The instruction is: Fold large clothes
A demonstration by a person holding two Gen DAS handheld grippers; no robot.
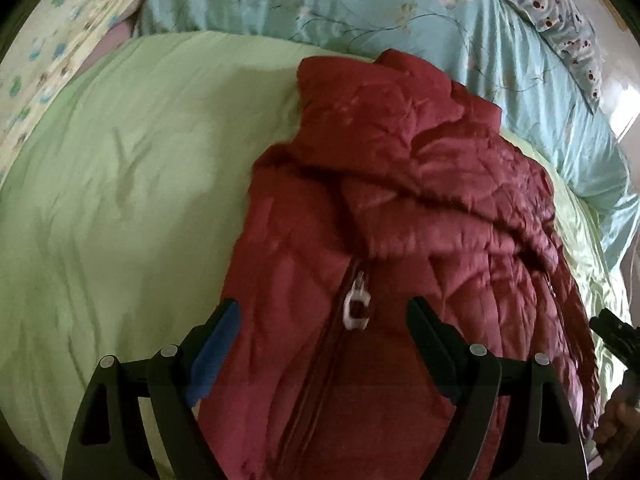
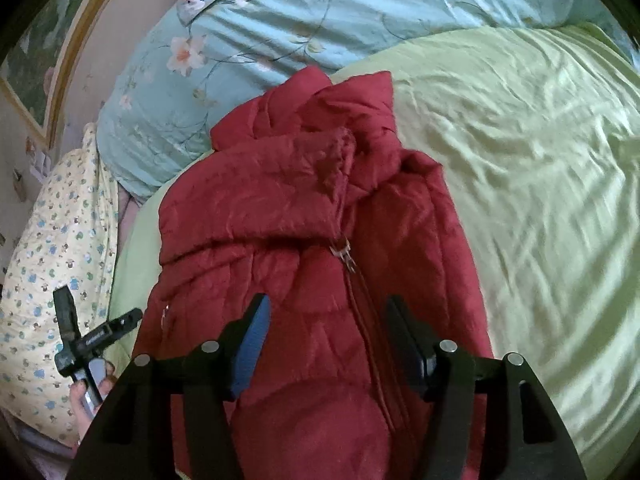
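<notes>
A dark red quilted jacket (image 1: 400, 216) lies on a green bedsheet (image 1: 120, 200), its sleeves folded across the front and its zipper pull (image 1: 356, 304) showing. My left gripper (image 1: 324, 312) is open just above the jacket's lower front, its fingers either side of the zipper. In the right wrist view the same jacket (image 2: 312, 216) lies on the green sheet (image 2: 520, 160). My right gripper (image 2: 326, 312) is open over the jacket near its zipper (image 2: 344, 250). The left gripper shows at the lower left of that view (image 2: 80, 340), held in a hand.
A turquoise floral quilt (image 1: 320, 4) lies bunched beyond the jacket. A yellow patterned pillow (image 2: 60, 260) sits at the bed's side. A spotted pillow (image 1: 560, 12) lies at the far right. A framed picture (image 2: 44, 48) hangs on the wall.
</notes>
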